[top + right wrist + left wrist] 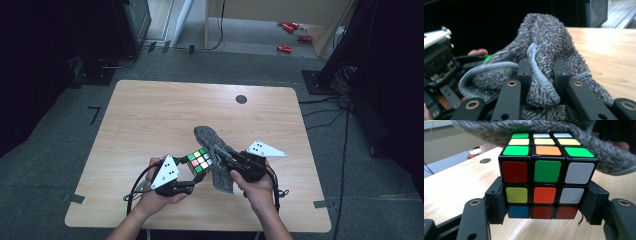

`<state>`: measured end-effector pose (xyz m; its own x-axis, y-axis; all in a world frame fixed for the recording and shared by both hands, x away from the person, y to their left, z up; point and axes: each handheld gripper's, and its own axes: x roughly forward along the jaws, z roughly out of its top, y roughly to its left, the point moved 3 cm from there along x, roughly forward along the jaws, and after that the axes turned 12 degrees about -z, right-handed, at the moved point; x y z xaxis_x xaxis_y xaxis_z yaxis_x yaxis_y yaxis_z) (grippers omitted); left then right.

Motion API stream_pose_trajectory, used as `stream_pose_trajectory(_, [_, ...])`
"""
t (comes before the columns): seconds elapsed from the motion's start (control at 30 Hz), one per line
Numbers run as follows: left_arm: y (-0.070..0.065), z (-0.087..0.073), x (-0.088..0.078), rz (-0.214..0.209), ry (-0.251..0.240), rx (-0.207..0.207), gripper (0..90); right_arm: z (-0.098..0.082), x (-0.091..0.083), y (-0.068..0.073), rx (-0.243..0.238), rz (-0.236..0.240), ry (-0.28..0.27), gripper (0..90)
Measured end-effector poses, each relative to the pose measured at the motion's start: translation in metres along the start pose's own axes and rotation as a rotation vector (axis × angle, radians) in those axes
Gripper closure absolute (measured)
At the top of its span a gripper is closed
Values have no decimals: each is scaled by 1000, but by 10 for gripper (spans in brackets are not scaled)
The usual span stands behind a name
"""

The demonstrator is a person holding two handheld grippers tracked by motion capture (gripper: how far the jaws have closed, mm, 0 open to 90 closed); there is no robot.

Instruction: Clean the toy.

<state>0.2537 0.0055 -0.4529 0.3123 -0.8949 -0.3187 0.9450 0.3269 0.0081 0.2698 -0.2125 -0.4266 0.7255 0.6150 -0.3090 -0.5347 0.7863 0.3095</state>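
Note:
A scrambled Rubik's cube is held above the wooden table, and my left gripper is shut on its lower part, one pad at each side. A fuzzy grey cloth hangs just to the right of the cube and arches over its top. My right gripper is shut on a bunched fold of that cloth with its pale blue hem. In the right gripper view, the left gripper's body sits at the left.
The table carries a round dark cable hole near its far edge. Red cans lie on the floor beyond the table. Dark equipment and cables stand at the floor's left and right sides.

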Motion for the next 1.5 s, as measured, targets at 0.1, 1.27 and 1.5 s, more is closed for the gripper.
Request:
stream_pose_trajectory(0.1, [0, 3, -4, 0, -22, 3, 348, -6, 5, -2, 25, 13, 20, 742])
stream_pose_trajectory(1.27, [11, 3, -12, -46, -78, -74, 348, -19, 15, 2, 7, -22, 90, 740])
stream_pose_trajectory(1.5, [8, -1, -5, -53, -42, -65, 348, -2, 0, 6, -11, -26, 5, 741])
